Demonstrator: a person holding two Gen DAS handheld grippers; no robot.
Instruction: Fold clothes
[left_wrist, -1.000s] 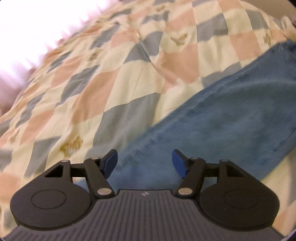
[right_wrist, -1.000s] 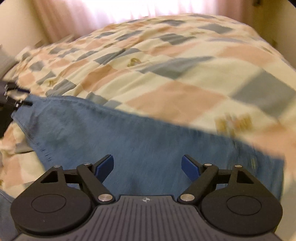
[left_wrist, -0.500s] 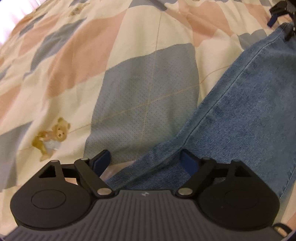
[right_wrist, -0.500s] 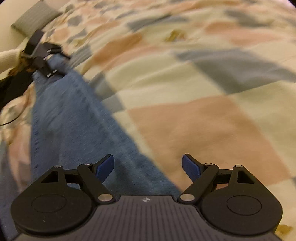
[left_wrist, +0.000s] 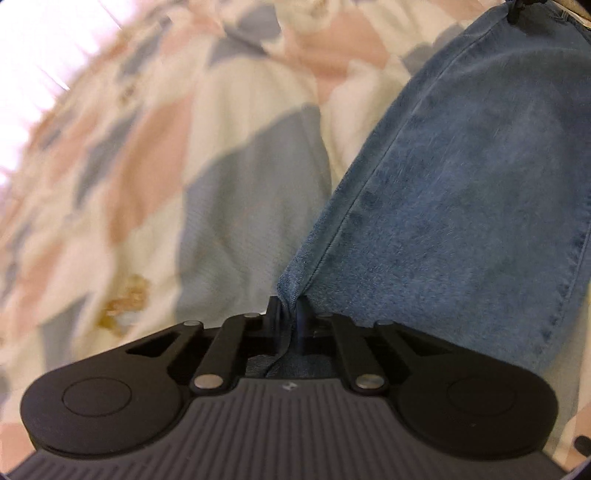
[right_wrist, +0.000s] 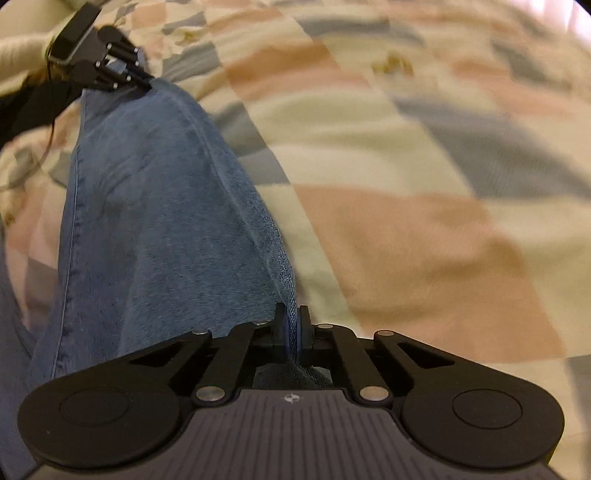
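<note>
**Two grippers pinch the same edge of the jeans**

Both tools are clamped on the blue jeans (left_wrist: 461, 192), one at each end of the same long folded edge. The left gripper (left_wrist: 290, 314) sits low, its fingers drawn tightly together with a fold of denim squeezed between them; the cloth bunches into a small ridge right at the tips and spills back into the throat of the tool. The right gripper (right_wrist: 293, 325) is in the same attitude at the far end of the jeans, its blue pads (right_wrist: 285, 332) pressed onto a thin pleat of fabric.

From the right wrist view, the left gripper (right_wrist: 122, 70) shows at the other end of the jeans, tips angled down onto the denim corner, with a cream sleeve (right_wrist: 22, 55) behind it. From the left wrist view, only a dark scrap of the right tool shows at the distant top of the jeans, too small to read.

Between the two pinch points the jeans run as one long panel, slightly raised and taut along the gripped edge, with a stitched seam tracing the opposite side. They lie on a checked bedspread (left_wrist: 221, 177) of cream, peach and grey-blue squares, some printed with small bear figures. Beyond the gripped edge of the jeans the bedspread stretches wide and open, gently rumpled. Both views are blurred.
</note>
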